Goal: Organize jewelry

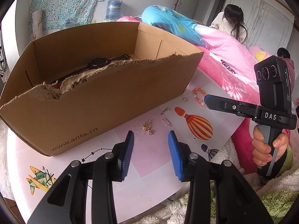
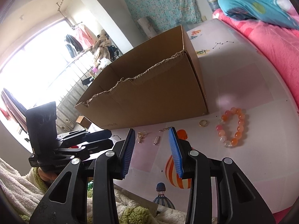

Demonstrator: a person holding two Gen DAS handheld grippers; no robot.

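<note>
Covering a bedside table (image 1: 153, 155), balloon-print sheet, pink bedding (image 1: 224, 56) behind, both tongs (image 1: 151, 139) (image 2: 151, 137) parted, empty.

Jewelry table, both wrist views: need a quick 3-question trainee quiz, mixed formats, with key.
1. True or false: the bead bracelet is already inside the cardboard box.
2. What dark item lies in the box?
A) watch
B) comb
C) phone
3. Fill in: both the left gripper and the right gripper have their jaws ____, with nothing between them.

Key: 1 false, it lies on the table beside the box; 2 A; 3 open.
</note>
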